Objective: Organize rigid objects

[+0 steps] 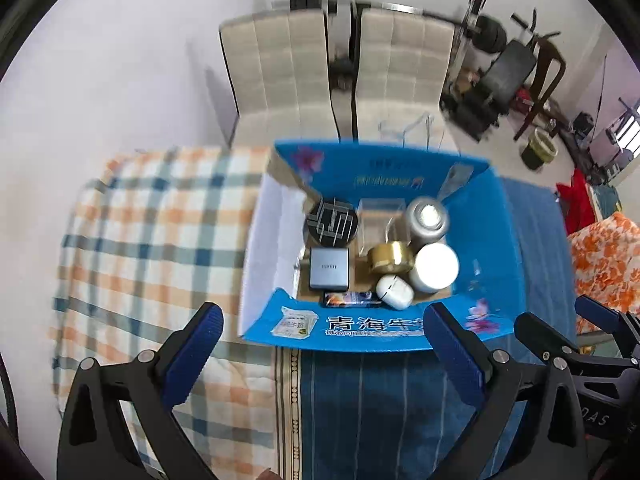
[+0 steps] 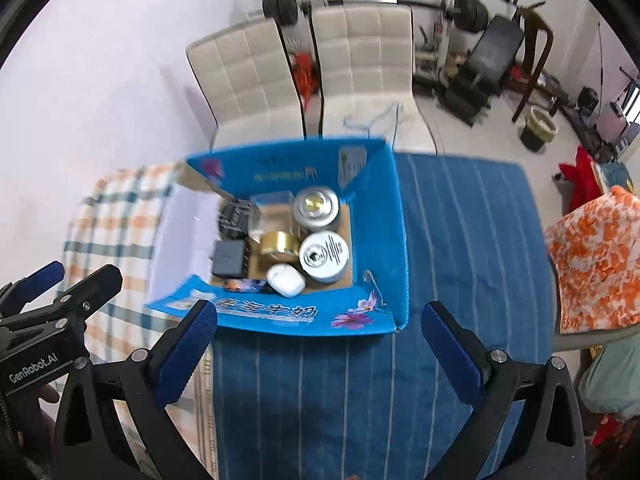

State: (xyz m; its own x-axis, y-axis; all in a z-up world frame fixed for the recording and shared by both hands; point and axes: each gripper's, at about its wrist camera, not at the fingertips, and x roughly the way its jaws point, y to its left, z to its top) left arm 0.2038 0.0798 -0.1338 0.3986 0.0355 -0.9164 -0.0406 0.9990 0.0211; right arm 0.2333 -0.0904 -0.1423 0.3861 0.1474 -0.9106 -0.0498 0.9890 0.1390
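An open blue cardboard box [image 1: 360, 334] [image 2: 304, 320] stands on the table. Inside lie a black round tin [image 1: 331, 224], a grey flat case [image 1: 329, 269] [image 2: 229, 258], a gold tape roll [image 1: 390, 257] [image 2: 280, 243], a silver can [image 1: 427, 218] [image 2: 316, 206], a white round tin [image 1: 436, 267] [image 2: 324, 256], a white earbud case [image 1: 394, 290] [image 2: 285, 280] and a clear plastic box [image 1: 378, 216]. My left gripper [image 1: 320, 328] is open and empty, above the box's near flap. My right gripper [image 2: 320, 322] is open and empty, just before the box.
A plaid cloth [image 1: 152, 232] covers the table's left, a blue striped cloth [image 2: 460, 240] its right. Two cream chairs [image 1: 280, 72] [image 2: 360, 60] stand behind. Gym gear [image 2: 480, 40] fills the back right. An orange floral cloth [image 2: 592, 256] lies at the right.
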